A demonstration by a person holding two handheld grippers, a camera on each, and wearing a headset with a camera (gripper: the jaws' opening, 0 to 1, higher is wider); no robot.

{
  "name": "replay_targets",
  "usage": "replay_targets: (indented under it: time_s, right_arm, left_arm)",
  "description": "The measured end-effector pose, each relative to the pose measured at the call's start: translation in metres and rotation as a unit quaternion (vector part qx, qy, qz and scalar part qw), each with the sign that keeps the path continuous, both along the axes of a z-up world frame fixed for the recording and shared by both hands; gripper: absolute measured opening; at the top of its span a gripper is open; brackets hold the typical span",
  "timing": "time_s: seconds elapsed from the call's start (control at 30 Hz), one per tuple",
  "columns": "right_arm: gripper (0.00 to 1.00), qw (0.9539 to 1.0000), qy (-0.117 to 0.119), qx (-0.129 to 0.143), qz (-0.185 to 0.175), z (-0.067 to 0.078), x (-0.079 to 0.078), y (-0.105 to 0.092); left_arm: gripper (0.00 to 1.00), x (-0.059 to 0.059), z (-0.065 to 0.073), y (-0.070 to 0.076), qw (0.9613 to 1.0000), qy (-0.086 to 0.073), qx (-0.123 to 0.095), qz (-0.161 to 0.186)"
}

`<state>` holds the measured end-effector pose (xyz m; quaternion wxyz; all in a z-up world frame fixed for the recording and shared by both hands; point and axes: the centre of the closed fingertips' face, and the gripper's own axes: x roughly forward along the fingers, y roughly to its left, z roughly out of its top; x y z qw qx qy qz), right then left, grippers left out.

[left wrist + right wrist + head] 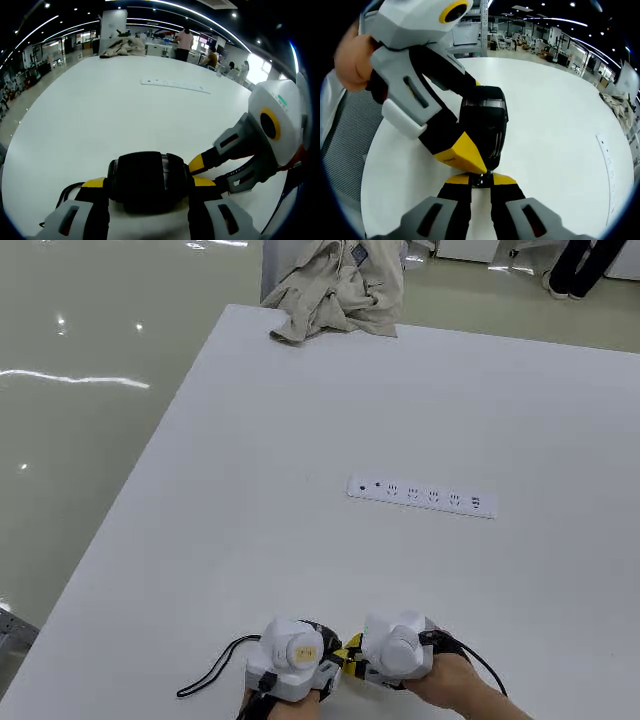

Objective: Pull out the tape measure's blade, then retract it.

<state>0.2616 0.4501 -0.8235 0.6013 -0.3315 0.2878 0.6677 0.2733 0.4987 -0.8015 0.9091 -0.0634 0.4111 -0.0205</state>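
Note:
A black tape measure (147,175) sits between the yellow-tipped jaws of my left gripper (148,184), which is shut on its body. From the right, my right gripper (200,164) reaches in against the case. In the right gripper view the tape measure (482,122) stands just ahead of my right gripper (481,180), whose jaws are pressed together on the blade's tip at the case's lower edge. No length of blade shows outside the case. In the head view the left gripper (335,660) and right gripper (358,654) meet at the near table edge.
A white power strip (420,497) lies mid-table. A beige jacket (340,290) is heaped at the far end. A black cord (215,670) loops left of the grippers. The white table (300,490) drops off to the floor on the left.

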Motion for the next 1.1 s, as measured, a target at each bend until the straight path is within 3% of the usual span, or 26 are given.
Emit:
replay_targets:
  time_s: [1.1]
  right_arm:
    - [0.15,0.9998,-0.015,-0.008,0.01,0.0003,-0.0004,0.0008]
  left_arm:
    - [0.63,-0.0002,-0.0003,0.0001,1.0,-0.002,0.004,0.007]
